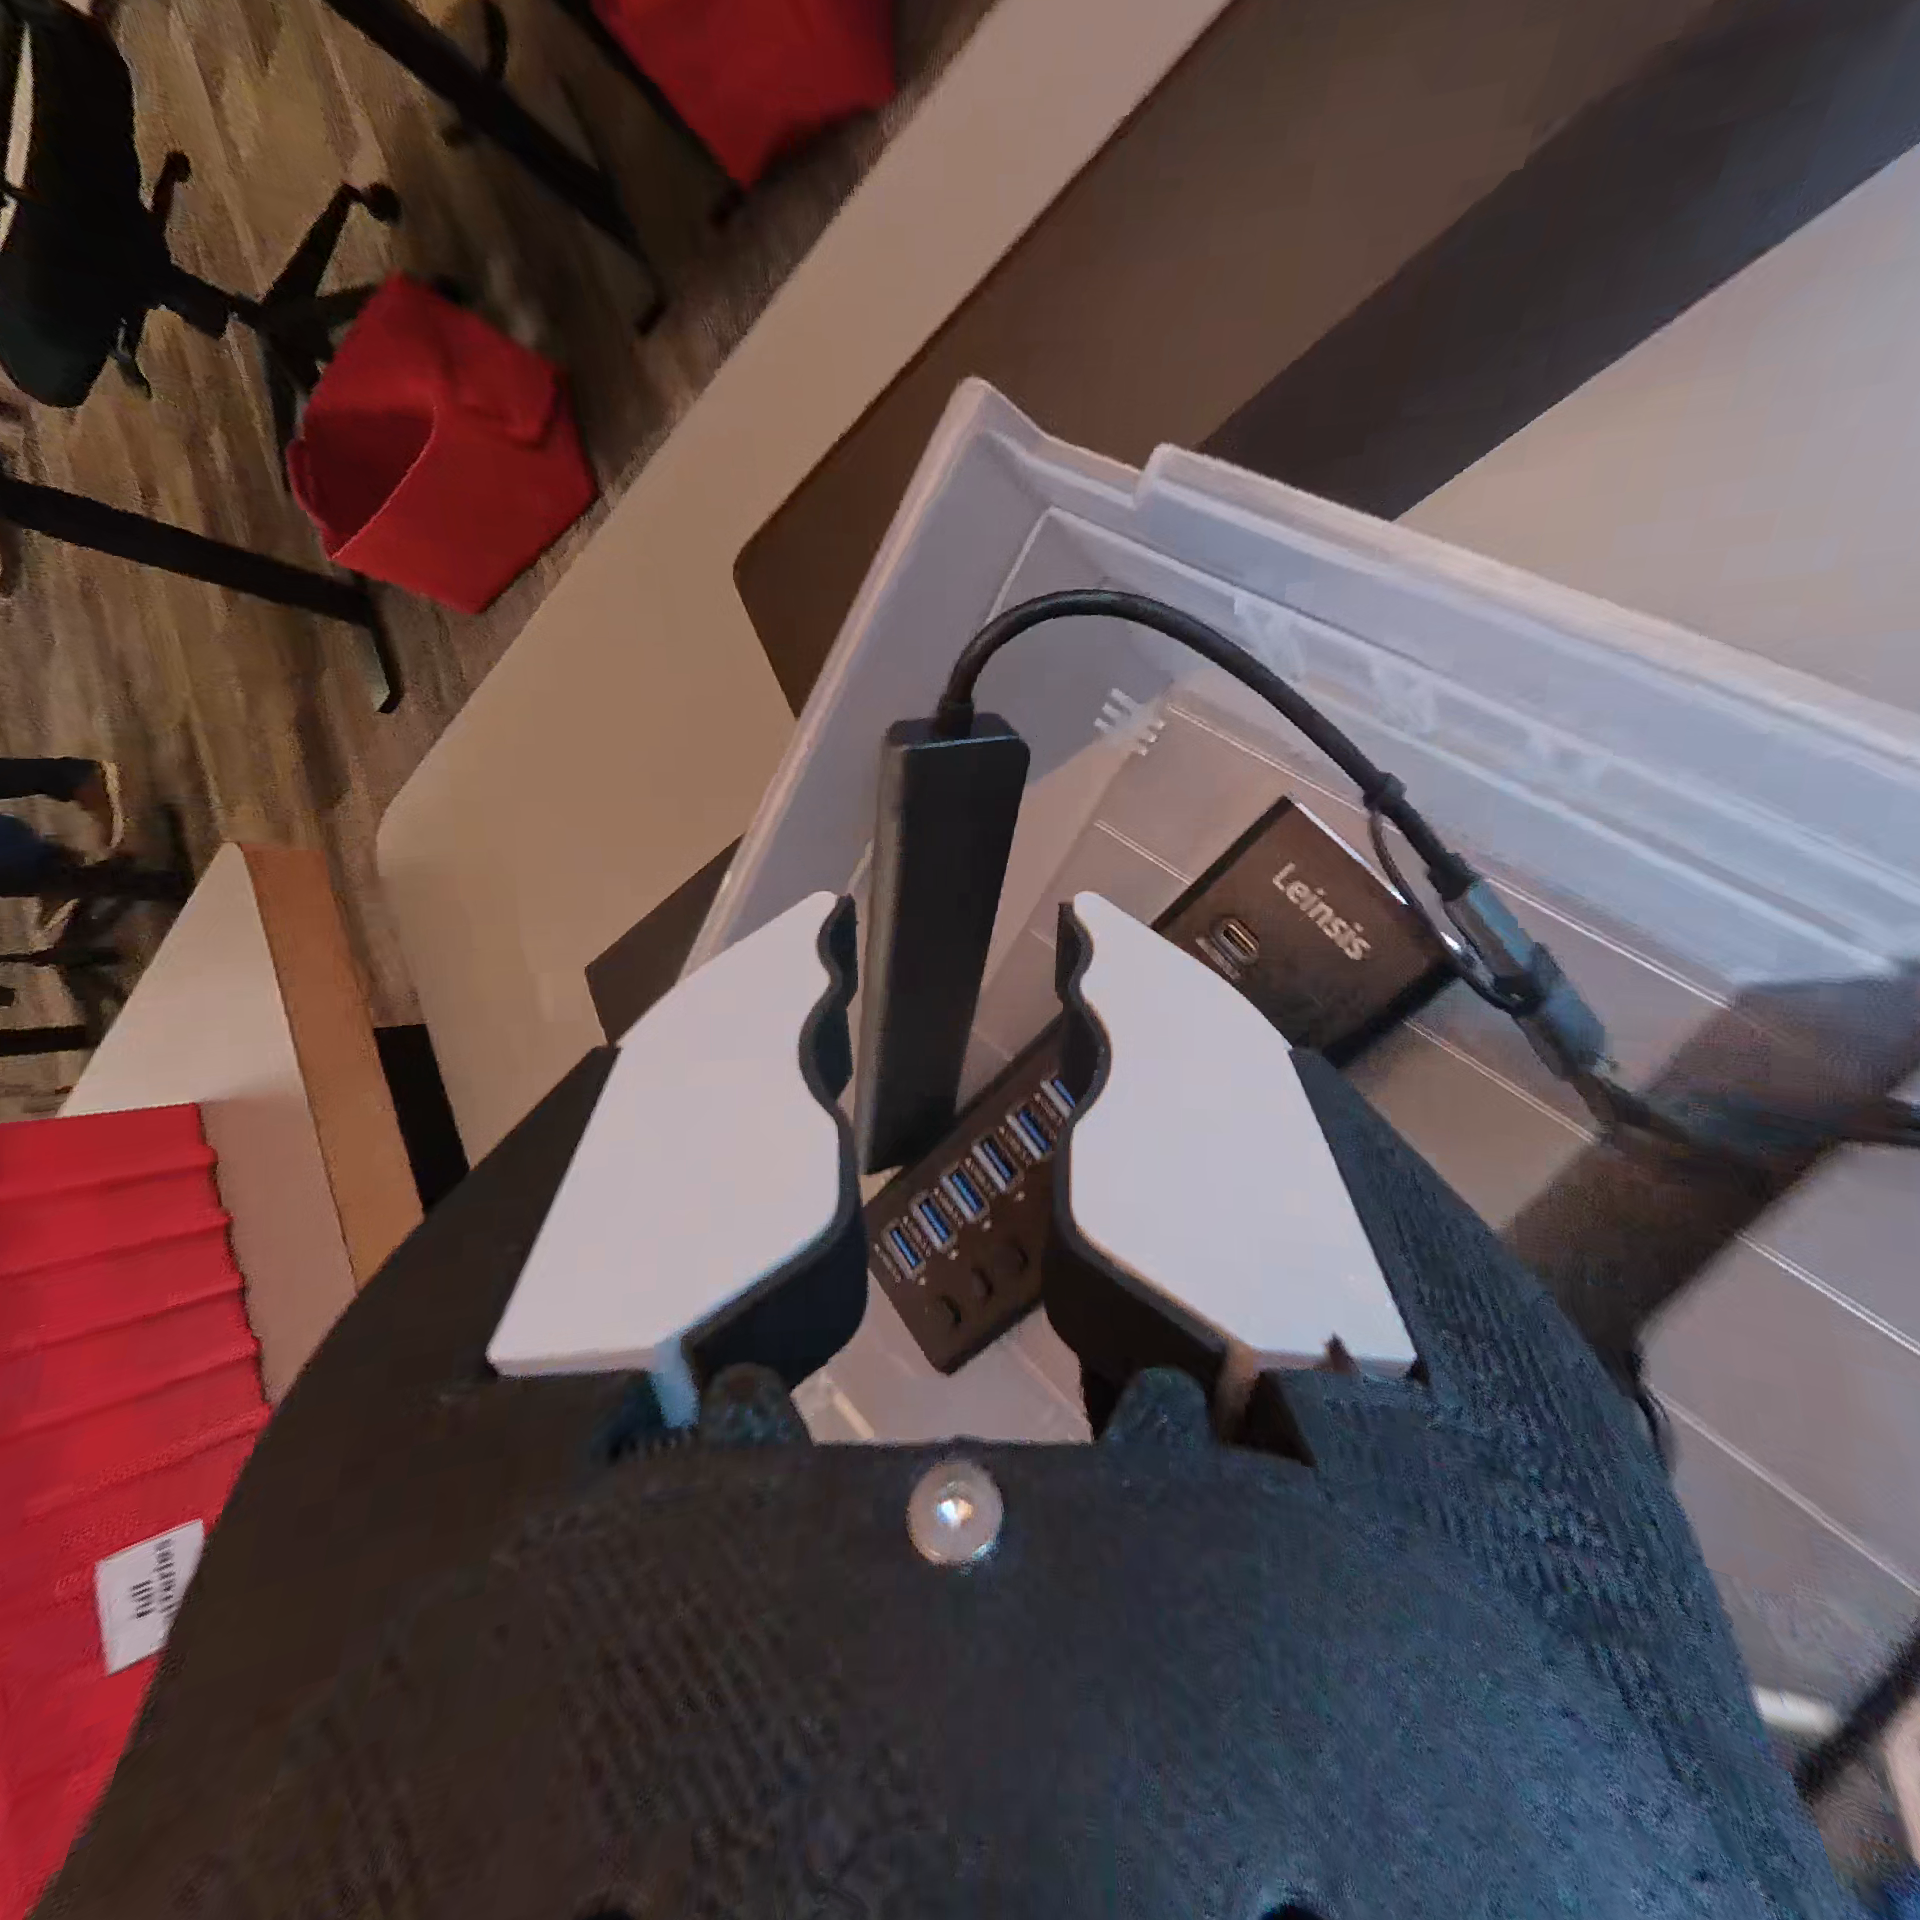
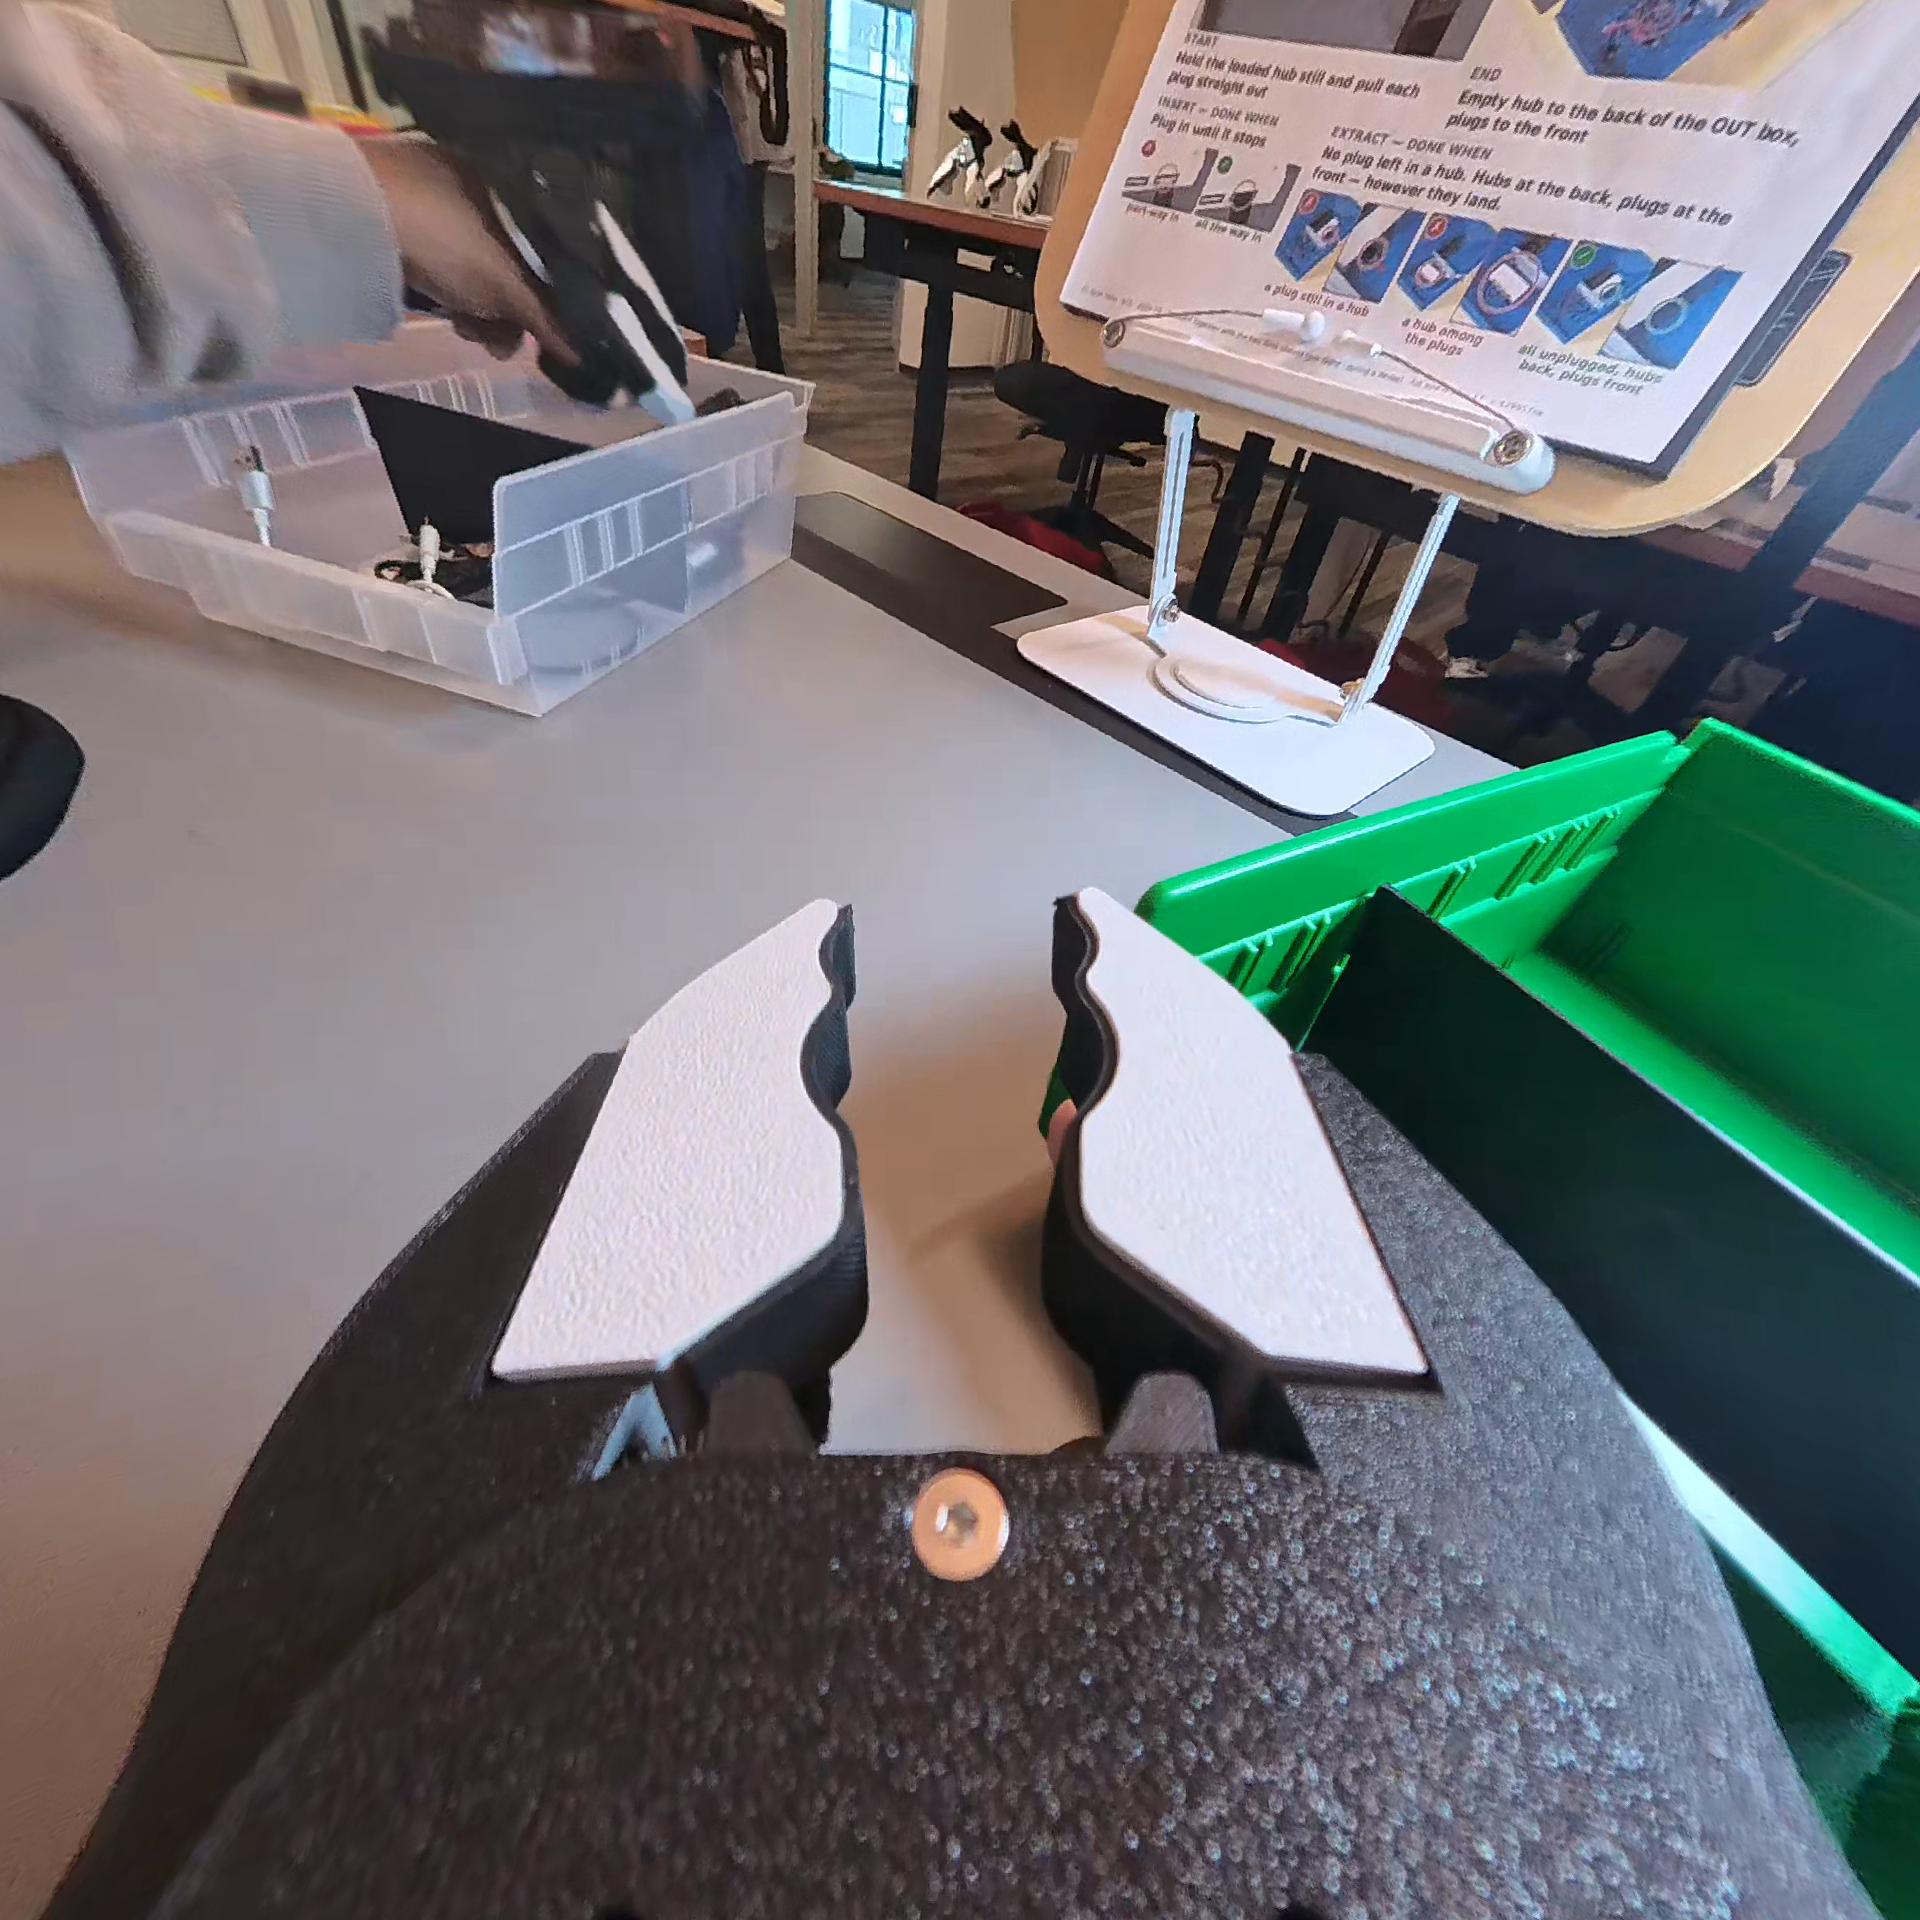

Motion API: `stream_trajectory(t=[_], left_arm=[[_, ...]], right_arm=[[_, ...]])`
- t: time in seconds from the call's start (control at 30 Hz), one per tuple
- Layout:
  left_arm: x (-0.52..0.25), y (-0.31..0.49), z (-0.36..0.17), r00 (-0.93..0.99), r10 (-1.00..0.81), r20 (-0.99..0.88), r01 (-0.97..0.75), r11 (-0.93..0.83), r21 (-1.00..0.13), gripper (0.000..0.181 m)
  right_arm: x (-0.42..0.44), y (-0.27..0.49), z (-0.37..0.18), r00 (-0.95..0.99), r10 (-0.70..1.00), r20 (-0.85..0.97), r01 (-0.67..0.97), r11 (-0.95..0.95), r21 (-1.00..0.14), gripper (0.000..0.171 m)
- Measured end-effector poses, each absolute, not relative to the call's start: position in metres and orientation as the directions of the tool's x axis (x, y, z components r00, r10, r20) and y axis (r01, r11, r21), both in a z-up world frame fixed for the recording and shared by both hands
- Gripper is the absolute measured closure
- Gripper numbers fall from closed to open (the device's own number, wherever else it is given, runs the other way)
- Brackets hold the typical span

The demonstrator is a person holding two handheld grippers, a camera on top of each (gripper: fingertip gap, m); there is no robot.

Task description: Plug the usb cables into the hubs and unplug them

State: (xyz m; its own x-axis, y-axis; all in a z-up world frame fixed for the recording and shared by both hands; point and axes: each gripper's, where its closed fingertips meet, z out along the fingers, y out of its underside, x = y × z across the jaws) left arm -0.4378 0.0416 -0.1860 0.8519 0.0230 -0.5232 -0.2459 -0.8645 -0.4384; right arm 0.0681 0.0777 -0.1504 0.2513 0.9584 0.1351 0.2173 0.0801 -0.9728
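Black textured gripper bodies fill the lower half of both wrist views. Left gripper (image 1: 956, 925) hangs over the clear plastic bin (image 1: 894, 582), jaws well apart; a slim black hub (image 1: 940, 935) stands on end in the gap, close beside the left-hand finger (image 1: 686, 1143). Whether it touches that finger I cannot tell, but the far finger is clearly off it, so no closed grip. A short black cable (image 1: 1174, 634) arcs from the slim hub's top toward a grey connector (image 1: 1496, 935) at the bin's right side, blurred further on. Below the slim hub lies a larger black multi-port hub (image 1: 971, 1226), its row of blue ports all empty as far as visible. A second black box-shaped hub (image 1: 1309, 935) sits beside it. Right gripper (image 2: 954, 935) hovers above bare grey table (image 2: 520, 883), jaws open, nothing between them, just beside the green bin (image 2: 1558, 831) with its black divider (image 2: 1558, 1091); no hubs or cables show in its visible part. From the right wrist view, white cables (image 2: 426, 551) lie in the clear bin's near compartment, the left gripper reaching into the far one. Paper instruction sheet on a stand (image 2: 1247, 686) behind. Judgement: task barely started. No plug seated in any visible port; all plugging and unplugging remains. Slim hub sits in reach of the left gripper; right gripper is well apart from all hubs.
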Motion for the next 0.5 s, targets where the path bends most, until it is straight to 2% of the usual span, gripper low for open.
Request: stream_trajectory(t=[0.07,0.2,0.33,0.5], left_arm=[[-0.45,0.047,-0.198,0.813,0.023,-0.582,-0.241,-0.896,-0.373,0.144],[-0.461,0.057,-0.2,0.745,0.084,-0.662,-0.228,-0.901,-0.37,0.153],[-0.462,0.064,-0.206,0.716,0.121,-0.688,-0.234,-0.887,-0.399,0.136],[-0.468,0.066,-0.204,0.64,0.113,-0.76,-0.289,-0.881,-0.374,0.142]], right_arm=[[0.068,0.077,-0.153,0.245,0.961,0.131,0.222,0.076,-0.972,0.135],[0.071,0.074,-0.154,0.235,0.964,0.125,0.22,0.072,-0.973,0.136],[0.071,0.07,-0.151,0.223,0.969,0.105,0.205,0.059,-0.977,0.137],[0.072,0.066,-0.147,0.222,0.97,0.099,0.184,0.058,-0.981,0.138]])
